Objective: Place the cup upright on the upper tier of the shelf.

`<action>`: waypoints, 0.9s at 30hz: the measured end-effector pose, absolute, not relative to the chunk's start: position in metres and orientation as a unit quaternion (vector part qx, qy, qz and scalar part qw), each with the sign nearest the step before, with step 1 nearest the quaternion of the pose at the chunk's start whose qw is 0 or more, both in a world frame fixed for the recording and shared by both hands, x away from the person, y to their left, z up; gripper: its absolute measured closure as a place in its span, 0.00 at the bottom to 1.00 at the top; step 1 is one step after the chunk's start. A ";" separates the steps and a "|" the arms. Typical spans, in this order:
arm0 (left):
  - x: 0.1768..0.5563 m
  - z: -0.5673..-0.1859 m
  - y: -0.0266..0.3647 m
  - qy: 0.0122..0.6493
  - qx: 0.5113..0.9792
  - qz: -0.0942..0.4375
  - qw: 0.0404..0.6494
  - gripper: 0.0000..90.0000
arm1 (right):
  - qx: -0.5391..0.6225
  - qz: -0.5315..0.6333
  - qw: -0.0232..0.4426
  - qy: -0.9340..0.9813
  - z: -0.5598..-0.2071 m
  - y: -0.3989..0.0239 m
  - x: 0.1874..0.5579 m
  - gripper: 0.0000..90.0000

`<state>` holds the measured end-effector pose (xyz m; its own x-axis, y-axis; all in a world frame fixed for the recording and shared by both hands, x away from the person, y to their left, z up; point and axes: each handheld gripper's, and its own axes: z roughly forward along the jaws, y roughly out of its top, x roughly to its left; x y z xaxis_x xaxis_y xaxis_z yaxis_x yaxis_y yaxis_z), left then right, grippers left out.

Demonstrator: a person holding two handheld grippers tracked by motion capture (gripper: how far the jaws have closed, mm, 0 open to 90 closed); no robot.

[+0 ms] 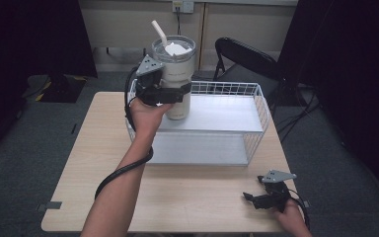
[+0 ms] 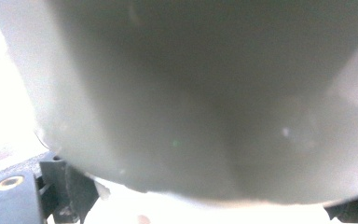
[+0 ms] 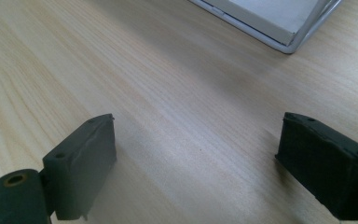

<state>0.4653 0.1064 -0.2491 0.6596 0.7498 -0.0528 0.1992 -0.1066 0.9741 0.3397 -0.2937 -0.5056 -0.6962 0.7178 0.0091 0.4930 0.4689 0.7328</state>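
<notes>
Right tongs (image 3: pixel 198 163) gape wide over bare table (image 1: pixel 187 197); left tongs (image 1: pixel 170 94) clamp the tumbler (image 1: pixel 176 74) above the shelf's (image 1: pixel 217 118) left edge.

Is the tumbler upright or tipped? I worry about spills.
Upright: the tumbler stands vertical on the rack, lid and straw on top, left gripper clamped around it.

Cream-white insulated tumbler (image 1: pixel 177 81), clear plastic lid, white bent straw (image 1: pixel 159 32) sticking out at upper left. Upright, base on the top shelf of the white wire-sided rack (image 1: pixel 256 106), at its left end. Clamped mid-body by the left gripper (image 1: pixel 170 94). In the left gripper view the wall is a blurred grey mass (image 2: pixel 205 93), probably pressed close to the lens.
</notes>
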 end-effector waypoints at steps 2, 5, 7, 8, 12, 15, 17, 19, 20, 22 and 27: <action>0.466 -0.251 0.106 0.339 0.704 0.242 0.576 0.11 | 0.359 0.370 0.151 0.843 -0.506 -0.294 0.340 0.12; 0.467 -0.253 0.105 0.339 0.706 0.245 0.572 0.11 | 0.359 0.370 0.151 0.843 -0.506 -0.294 0.340 0.12; 0.468 -0.256 0.105 0.341 0.706 0.244 0.571 0.11 | 0.359 0.370 0.151 0.843 -0.506 -0.294 0.340 0.12; 0.468 -0.257 0.105 0.341 0.707 0.244 0.570 0.11 | 0.359 0.370 0.151 0.844 -0.506 -0.294 0.340 0.12; 0.468 -0.262 0.105 0.343 0.706 0.246 0.568 0.11 | 0.359 0.369 0.151 0.843 -0.505 -0.294 0.340 0.12; 0.467 -0.263 0.106 0.343 0.705 0.247 0.569 0.11 | 0.360 0.370 0.151 0.843 -0.505 -0.294 0.340 0.12; 0.467 -0.264 0.105 0.341 0.706 0.246 0.570 0.11 | 0.359 0.370 0.151 0.843 -0.506 -0.294 0.340 0.12; 0.466 -0.264 0.105 0.339 0.706 0.249 0.569 0.11 | 0.359 0.370 0.151 0.844 -0.506 -0.294 0.340 0.12; 0.465 -0.265 0.105 0.338 0.706 0.250 0.570 0.11 | 0.359 0.370 0.151 0.844 -0.506 -0.294 0.340 0.12; 0.464 -0.265 0.105 0.334 0.708 0.253 0.569 0.11 | 0.359 0.370 0.151 0.843 -0.506 -0.294 0.340 0.12; 0.463 -0.266 0.105 0.330 0.707 0.256 0.570 0.11 | 0.359 0.370 0.151 0.843 -0.506 -0.294 0.340 0.12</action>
